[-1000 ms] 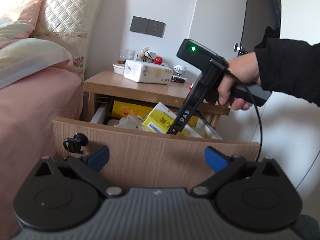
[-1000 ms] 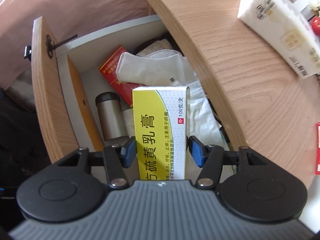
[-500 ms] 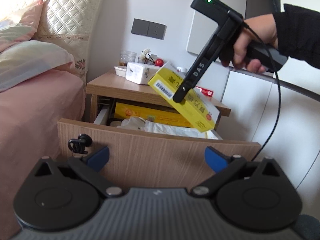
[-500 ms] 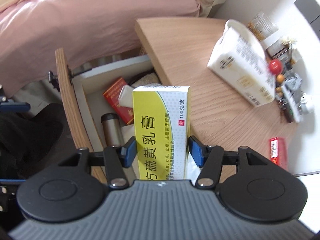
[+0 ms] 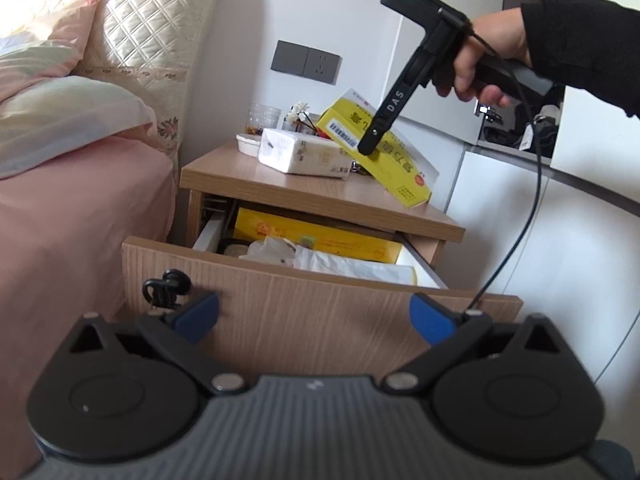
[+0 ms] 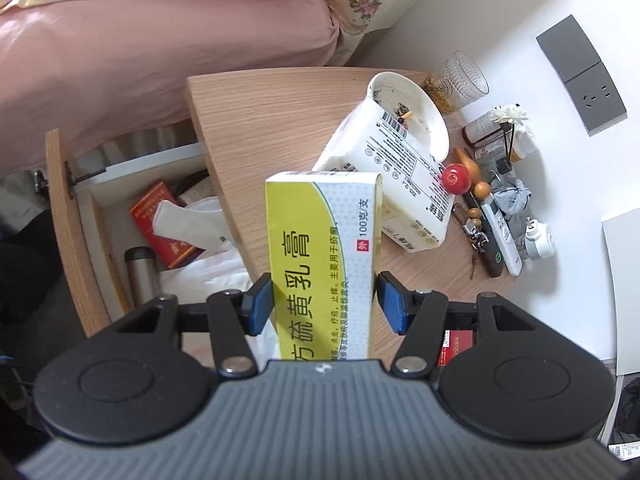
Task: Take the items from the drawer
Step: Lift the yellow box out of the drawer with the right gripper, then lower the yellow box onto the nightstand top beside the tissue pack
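Lifted box (image 6: 324,256) in hand-held gripper (image 6: 322,306)

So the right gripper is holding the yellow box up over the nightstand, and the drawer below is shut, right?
Not quite. The right gripper does hold the yellow box over the nightstand, but the drawer is pulled open, with things still inside. The left wrist view shows it best.

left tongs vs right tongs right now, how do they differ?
1. The left tongs stand wide open with nothing between them; the right tongs are shut on the yellow ointment box.
2. The left tongs sit low, facing the open drawer's front panel; the right tongs are raised above the nightstand top, angled down.
Shared: both have blue pads on black linkages.
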`<state>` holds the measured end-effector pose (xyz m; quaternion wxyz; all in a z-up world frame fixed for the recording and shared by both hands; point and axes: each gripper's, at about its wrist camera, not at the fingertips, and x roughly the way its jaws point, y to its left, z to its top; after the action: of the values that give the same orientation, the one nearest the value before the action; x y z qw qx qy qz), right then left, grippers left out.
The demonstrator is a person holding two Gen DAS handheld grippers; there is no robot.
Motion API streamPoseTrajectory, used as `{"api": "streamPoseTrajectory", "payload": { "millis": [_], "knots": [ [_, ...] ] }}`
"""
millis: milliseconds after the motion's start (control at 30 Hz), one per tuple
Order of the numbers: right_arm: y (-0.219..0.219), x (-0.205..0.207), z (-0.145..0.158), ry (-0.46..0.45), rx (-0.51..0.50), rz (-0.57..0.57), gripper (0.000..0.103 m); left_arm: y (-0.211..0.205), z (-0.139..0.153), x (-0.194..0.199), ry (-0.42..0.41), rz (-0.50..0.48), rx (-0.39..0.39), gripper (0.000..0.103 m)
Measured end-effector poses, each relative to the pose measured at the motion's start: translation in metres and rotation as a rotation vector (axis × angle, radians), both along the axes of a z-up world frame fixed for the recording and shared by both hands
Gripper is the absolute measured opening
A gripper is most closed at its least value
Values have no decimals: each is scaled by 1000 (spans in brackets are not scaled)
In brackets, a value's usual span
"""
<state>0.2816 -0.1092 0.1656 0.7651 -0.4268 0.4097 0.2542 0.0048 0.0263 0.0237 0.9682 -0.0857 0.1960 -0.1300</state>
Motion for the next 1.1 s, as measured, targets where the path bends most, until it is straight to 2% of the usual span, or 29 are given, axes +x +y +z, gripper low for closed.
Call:
{"api": "streamPoseTrajectory", "payload": {
  "millis": [267,600,900,1100],
  "knots": [
    [-9,30,-13,-4,19,-8,59,6,0,1,6,-2,-8,103],
    [-15,52,-32,51,88,-20,59,7,1,2,15,-7,-11,103],
    [-24,64,-45,96,135,-60,57,4,0,6,30,-5,-1,103],
    [-31,65,-46,77,165,-73,60,1,-3,11,37,-2,14,103]
  ]
}}
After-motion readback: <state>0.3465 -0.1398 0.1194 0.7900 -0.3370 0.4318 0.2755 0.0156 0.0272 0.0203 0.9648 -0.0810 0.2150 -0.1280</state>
